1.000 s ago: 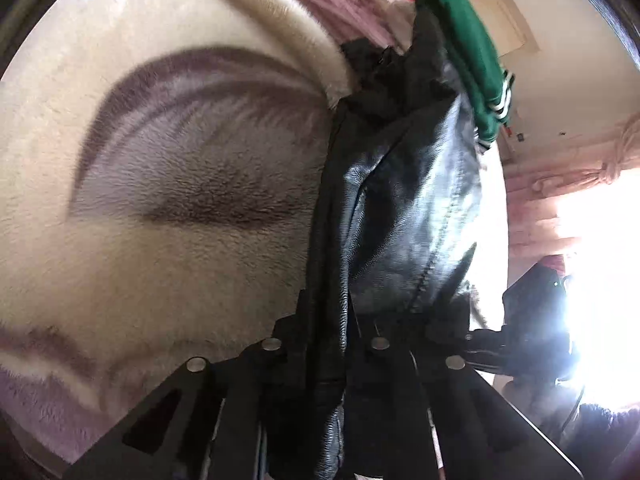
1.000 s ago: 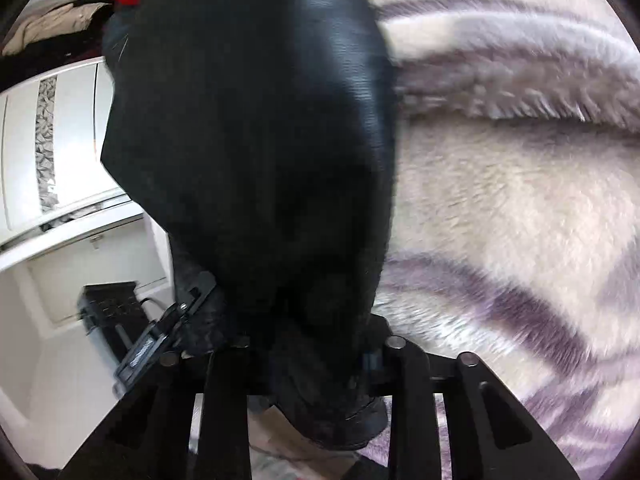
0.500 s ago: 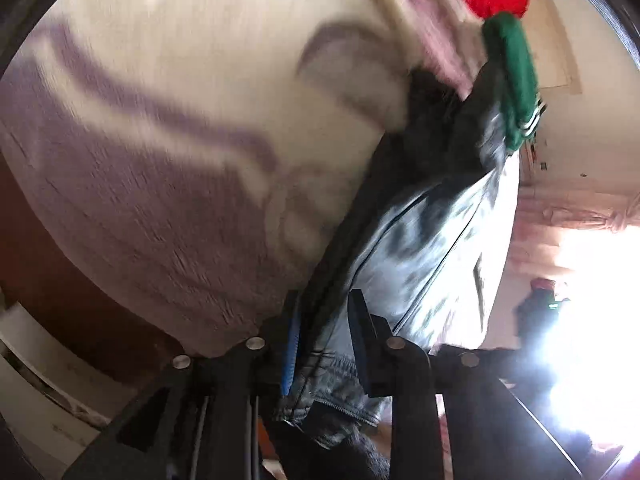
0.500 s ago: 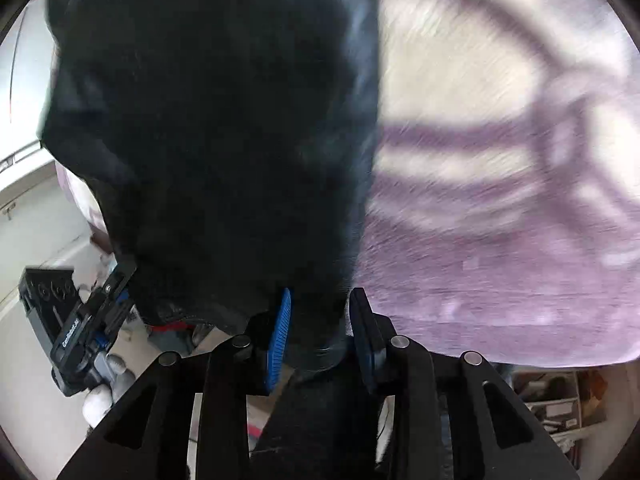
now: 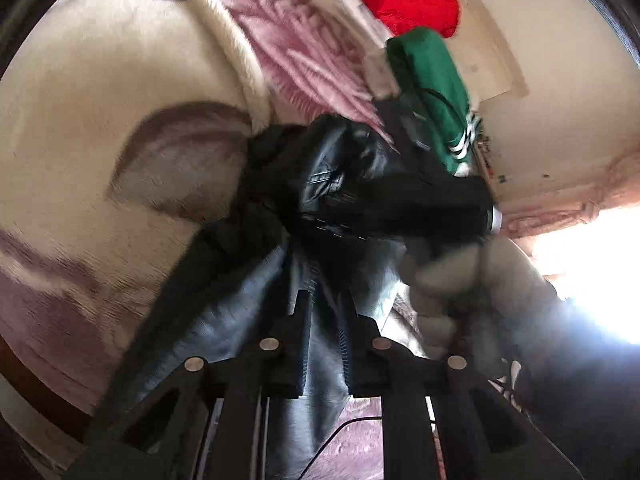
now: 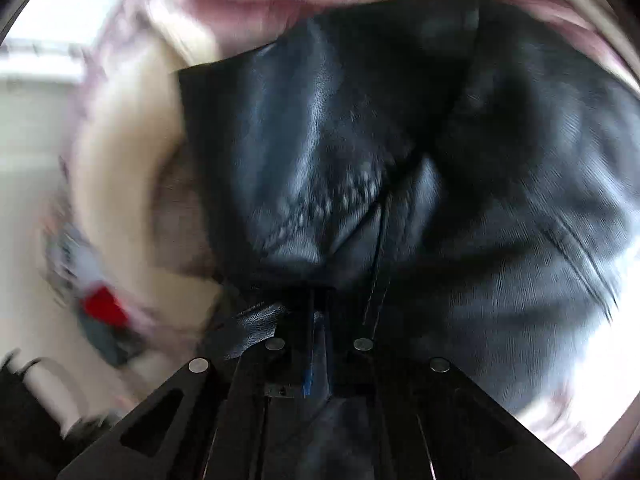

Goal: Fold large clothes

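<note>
The black leather jacket (image 5: 352,184) has been bunched up since before; its edges are pinched by left gripper (image 5: 322,312) and right gripper (image 6: 318,308), jaws just closed

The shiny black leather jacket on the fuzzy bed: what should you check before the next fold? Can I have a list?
1. Left gripper pinching the shiny black leather jacket: ok, jaws closed on its fabric.
2. Right gripper pinching the jacket: ok, jaws nearly together with a fold between them.
3. Jacket lying flat: not ok, it is bunched and creased.
4. Cream and purple plush blanket free to the jacket's left: ok.
5. Green garment with white stripes out of the way: not ok, it sits right beside the jacket's far end.
6. Clear view: not ok, the right wrist picture is blurred.
</note>
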Motion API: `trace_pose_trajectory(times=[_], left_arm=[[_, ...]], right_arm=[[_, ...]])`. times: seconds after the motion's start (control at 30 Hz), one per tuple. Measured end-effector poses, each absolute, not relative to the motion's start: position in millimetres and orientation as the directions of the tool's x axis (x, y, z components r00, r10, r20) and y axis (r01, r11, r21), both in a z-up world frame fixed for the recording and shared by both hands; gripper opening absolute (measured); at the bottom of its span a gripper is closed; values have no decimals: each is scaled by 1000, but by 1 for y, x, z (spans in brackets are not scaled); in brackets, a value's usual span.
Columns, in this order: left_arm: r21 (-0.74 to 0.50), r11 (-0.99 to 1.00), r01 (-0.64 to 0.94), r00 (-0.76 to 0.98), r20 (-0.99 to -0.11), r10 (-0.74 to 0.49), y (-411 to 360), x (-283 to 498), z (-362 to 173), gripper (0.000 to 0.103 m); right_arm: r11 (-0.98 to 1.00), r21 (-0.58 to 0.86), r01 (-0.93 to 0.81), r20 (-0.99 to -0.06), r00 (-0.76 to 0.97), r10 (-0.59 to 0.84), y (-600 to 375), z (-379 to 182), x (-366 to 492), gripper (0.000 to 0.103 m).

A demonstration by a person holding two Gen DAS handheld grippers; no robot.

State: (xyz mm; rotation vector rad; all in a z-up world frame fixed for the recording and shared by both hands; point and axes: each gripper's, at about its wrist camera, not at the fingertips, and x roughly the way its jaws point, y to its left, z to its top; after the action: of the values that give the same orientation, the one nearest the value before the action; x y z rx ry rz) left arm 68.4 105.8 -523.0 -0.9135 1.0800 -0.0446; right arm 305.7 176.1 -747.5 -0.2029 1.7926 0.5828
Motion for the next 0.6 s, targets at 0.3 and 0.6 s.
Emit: trace_pose_trajectory(times=[0.3,0.6], left_arm=[[-615,558,-557,450,-788,-419,114,96,-592,2],[-652,483,-585,496,-758,-424,128,67,-610,2]], right_arm=[[801,550,-236,-803,-412,430,116,-698,353,6],[840,463,-283,-879,-267,395,192,-749,436,0]])
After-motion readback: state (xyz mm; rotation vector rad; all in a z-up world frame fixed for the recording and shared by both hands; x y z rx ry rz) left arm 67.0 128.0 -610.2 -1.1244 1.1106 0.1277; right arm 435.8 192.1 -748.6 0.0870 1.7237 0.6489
